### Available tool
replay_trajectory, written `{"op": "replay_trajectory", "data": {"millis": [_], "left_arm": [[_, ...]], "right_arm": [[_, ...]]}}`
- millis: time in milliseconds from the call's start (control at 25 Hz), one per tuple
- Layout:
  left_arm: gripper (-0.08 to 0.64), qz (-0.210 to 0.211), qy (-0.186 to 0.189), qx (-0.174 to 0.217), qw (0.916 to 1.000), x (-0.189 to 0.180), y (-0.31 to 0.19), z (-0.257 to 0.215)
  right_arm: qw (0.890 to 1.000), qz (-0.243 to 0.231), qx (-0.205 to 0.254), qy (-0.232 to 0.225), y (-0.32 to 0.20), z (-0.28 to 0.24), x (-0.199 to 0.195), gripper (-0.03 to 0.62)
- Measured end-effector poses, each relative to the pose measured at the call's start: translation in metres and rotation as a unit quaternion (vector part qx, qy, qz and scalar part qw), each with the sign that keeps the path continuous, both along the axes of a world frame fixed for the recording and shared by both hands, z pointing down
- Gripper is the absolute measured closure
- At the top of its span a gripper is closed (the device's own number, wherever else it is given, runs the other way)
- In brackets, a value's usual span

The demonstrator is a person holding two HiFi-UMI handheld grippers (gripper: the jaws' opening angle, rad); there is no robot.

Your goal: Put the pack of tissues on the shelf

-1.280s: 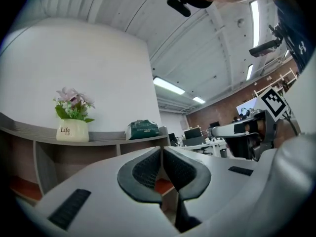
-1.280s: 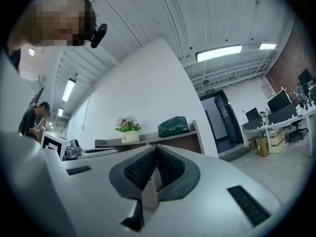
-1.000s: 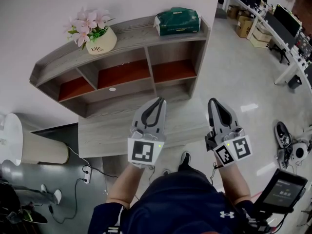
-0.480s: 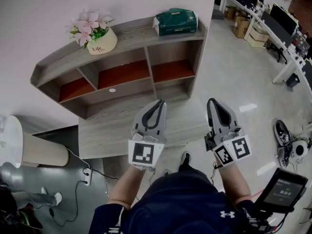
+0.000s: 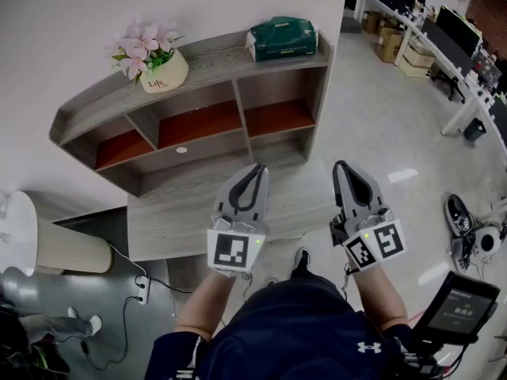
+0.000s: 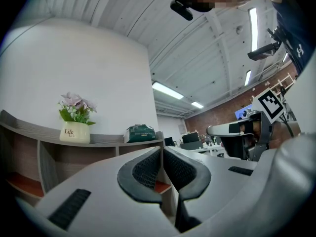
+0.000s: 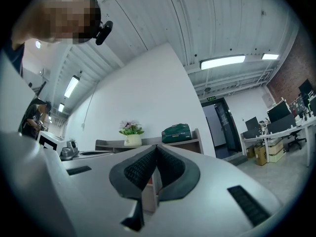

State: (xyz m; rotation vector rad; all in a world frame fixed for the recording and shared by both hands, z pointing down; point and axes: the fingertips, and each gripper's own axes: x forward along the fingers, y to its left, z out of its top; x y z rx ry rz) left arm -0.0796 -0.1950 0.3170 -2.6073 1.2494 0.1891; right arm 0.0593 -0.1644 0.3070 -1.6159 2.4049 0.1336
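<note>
A green pack of tissues [image 5: 282,38] lies on the top board of the wooden shelf [image 5: 95,101], at its right end; it also shows in the left gripper view [image 6: 140,133] and the right gripper view [image 7: 176,133]. My left gripper [image 5: 257,167] is held low over the grey desk [image 5: 166,216] in front of the shelf, shut, with nothing between its jaws. Beside it, my right gripper [image 5: 341,165] is shut and empty too. Both point toward the shelf, well short of the pack.
A cream pot of pink flowers [image 5: 161,66] stands on the shelf top to the left of the pack. Open cubbies with red floors [image 5: 199,122] sit below. A white lamp shade [image 5: 36,236] is at the left; office desks [image 5: 444,46] and shoes [image 5: 459,216] are on the right.
Both grippers have stayed shut and nearly still; the view has only drifted slightly, with the shelf shifting a little leftward in the head view.
</note>
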Motion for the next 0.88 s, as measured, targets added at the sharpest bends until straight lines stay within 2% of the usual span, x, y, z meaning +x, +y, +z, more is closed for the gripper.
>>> {"op": "replay_trajectory", "data": {"millis": [880], "left_arm": [[0.531,0.009,-0.006,0.003,0.9999,0.015,-0.008,0.002]], "right_arm": [[1.000,-0.008,-0.014,-0.005,-0.010,0.007,0.004,0.583]]}}
